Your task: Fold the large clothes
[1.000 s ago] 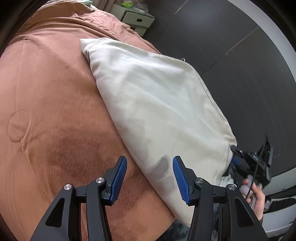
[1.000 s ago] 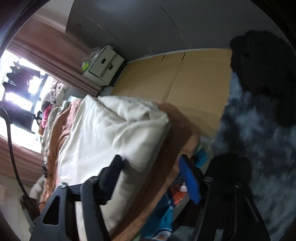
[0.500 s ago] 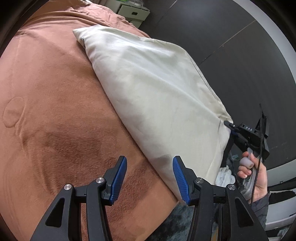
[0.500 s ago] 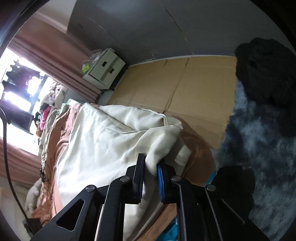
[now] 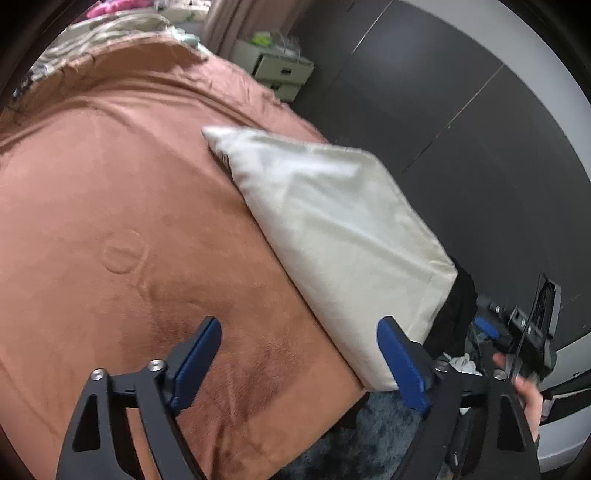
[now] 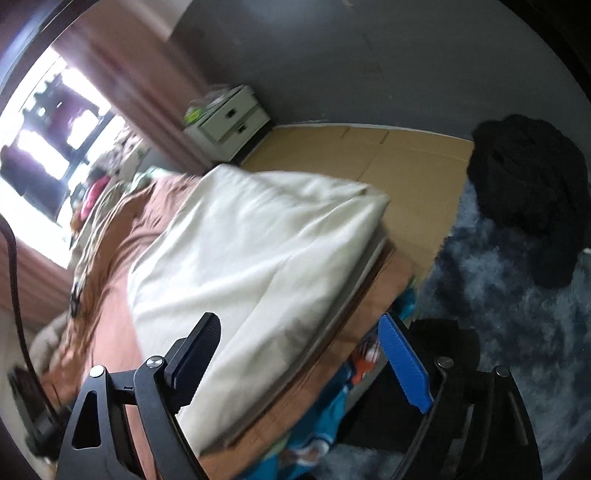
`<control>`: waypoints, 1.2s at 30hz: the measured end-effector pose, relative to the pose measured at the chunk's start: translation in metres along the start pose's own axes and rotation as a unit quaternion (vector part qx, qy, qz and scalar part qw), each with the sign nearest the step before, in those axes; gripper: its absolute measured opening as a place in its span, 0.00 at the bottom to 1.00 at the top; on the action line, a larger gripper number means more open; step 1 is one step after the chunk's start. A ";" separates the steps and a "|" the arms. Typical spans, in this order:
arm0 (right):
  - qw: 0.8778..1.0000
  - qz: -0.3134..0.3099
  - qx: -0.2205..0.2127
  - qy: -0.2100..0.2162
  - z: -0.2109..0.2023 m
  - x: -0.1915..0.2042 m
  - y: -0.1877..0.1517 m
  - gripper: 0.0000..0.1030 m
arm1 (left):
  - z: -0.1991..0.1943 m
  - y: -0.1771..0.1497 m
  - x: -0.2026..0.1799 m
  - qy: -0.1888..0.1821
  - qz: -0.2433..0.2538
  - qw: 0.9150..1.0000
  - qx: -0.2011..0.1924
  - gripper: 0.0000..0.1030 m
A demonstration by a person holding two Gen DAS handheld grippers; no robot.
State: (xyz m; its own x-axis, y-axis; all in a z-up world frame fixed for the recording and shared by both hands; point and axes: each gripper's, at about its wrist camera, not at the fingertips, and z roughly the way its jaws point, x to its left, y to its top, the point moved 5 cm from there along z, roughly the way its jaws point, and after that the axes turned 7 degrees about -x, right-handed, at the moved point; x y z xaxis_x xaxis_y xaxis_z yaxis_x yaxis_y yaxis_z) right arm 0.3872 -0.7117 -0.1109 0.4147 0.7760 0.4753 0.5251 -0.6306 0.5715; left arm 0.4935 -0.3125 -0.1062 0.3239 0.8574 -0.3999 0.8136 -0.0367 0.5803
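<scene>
L gripper (image 5: 299, 354) jaws opening, wide apart, nothing btwn pads, over brown blanket (image 5: 110, 221) at bed's near edge. R gripper (image 6: 301, 350) jaws also opening, wide, not pressing anything; cream cloth behind the gap. Folded cream garment (image 5: 332, 229) lies flat on blanket along bed's right side, corner just beyond L's right finger. Farther: blue rug (image 6: 517, 314), white drawer unit (image 6: 229, 118), curtain (image 6: 140, 74)

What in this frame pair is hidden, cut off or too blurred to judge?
- Cream folded cloth: its layers and underside are hidden by its own top, both views.
- Right gripper, left wrist view: mostly behind the left gripper; jaws unseen there.
- Items under the bed edge, right wrist view: motion-blurred, cut by the gripper body.
- Bed head clutter: too small.
</scene>
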 end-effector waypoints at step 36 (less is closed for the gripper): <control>0.983 -0.140 -0.074 0.098 -0.242 0.102 -0.117 1.00 | -0.280 -0.088 -0.029 0.032 0.064 0.977 -0.203 0.99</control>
State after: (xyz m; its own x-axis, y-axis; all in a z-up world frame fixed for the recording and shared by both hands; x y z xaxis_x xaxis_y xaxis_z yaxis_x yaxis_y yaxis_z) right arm 0.1881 -0.5615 0.0328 0.1109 0.9113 0.3964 0.4792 -0.3985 0.7820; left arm 0.2772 -0.1908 0.0528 0.3685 0.8901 -0.2680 0.5060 0.0498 0.8611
